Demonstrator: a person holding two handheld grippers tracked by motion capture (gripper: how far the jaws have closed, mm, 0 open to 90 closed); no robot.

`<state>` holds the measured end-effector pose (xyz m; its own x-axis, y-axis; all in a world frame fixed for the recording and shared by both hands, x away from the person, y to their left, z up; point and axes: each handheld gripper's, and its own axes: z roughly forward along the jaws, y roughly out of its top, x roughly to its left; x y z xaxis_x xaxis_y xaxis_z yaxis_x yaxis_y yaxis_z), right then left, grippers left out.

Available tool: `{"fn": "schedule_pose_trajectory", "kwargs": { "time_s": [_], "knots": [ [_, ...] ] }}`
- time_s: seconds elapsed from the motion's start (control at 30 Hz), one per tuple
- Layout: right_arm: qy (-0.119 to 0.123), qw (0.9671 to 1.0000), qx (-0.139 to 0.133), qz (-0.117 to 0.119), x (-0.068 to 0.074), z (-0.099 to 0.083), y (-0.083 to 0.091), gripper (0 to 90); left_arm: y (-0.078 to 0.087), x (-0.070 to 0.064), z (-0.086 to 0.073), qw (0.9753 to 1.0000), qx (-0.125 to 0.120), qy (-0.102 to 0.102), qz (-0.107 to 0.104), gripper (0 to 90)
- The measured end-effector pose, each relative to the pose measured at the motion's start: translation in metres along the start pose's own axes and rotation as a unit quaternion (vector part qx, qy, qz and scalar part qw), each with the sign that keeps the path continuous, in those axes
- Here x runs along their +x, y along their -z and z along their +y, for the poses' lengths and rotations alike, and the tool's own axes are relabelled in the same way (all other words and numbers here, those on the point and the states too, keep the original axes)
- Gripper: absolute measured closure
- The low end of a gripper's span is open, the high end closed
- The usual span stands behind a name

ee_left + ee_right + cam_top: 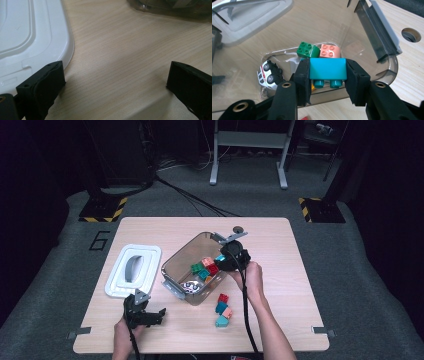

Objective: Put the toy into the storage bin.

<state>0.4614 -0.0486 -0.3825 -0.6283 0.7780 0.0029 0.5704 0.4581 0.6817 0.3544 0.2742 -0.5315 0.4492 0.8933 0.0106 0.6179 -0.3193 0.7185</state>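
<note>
Underside of teal block (327, 68) hidden between jaws of right gripper (327, 82), studs pointing down. Toy car (269, 74) cut at five o'clock by the jaw. Yellow piece (313, 87) below block mostly covered, kind unclear. White lid (30, 37) cropped at nine o'clock. Bin (172, 7) blurred, cropped at twelve o'clock.

Your right tongs (327, 75) are clamped tight, jaws pressing in from both sides on a held piece, with your right hand (250, 276) gripping behind them and the forearm stretched forward. Your left tongs (116, 82) sit low, jaws spread wide with nothing between, left hand (122, 330) behind.
</note>
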Motion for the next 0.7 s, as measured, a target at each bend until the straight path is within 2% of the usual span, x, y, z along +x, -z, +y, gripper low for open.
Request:
{"fn": "schedule_pose_trajectory", "kwargs": {
  "time_s": [0.27,0.37,0.43,0.53,0.57,0.6,0.63,0.7],
  "knots": [
    [-0.002,1.0000,0.004,0.004,0.001,-0.001,0.000,57.7,0.000,0.000,0.000,1.0000,0.000,0.000,0.000,1.5],
    [0.001,1.0000,0.002,0.006,0.001,-0.002,0.001,52.5,0.000,0.000,0.000,1.0000,0.000,0.000,0.001,1.5],
    [-0.003,1.0000,-0.002,0.007,0.002,-0.004,0.004,46.7,0.000,0.000,0.000,1.0000,0.000,0.000,0.000,1.5],
    [-0.004,0.9999,-0.011,0.008,0.003,-0.009,0.012,32.5,0.000,0.000,0.000,1.0000,0.000,-0.001,0.001,1.5],
    [-0.004,0.9999,-0.011,0.008,0.003,-0.009,0.012,32.5,0.000,0.000,0.000,1.0000,0.000,-0.001,0.001,1.5],
    [-0.008,0.9998,-0.014,0.008,0.004,-0.011,0.015,30.2,0.000,0.000,0.000,1.0000,0.000,-0.001,0.001,1.5],
    [-0.008,0.9997,-0.022,0.010,0.004,-0.017,0.020,24.1,0.000,0.000,0.000,1.0000,0.000,-0.001,0.001,1.5],
    [-0.010,0.9996,-0.024,0.012,0.004,-0.022,0.024,20.7,0.000,0.000,0.000,1.0000,0.000,-0.001,0.001,1.5]
  ]
}}
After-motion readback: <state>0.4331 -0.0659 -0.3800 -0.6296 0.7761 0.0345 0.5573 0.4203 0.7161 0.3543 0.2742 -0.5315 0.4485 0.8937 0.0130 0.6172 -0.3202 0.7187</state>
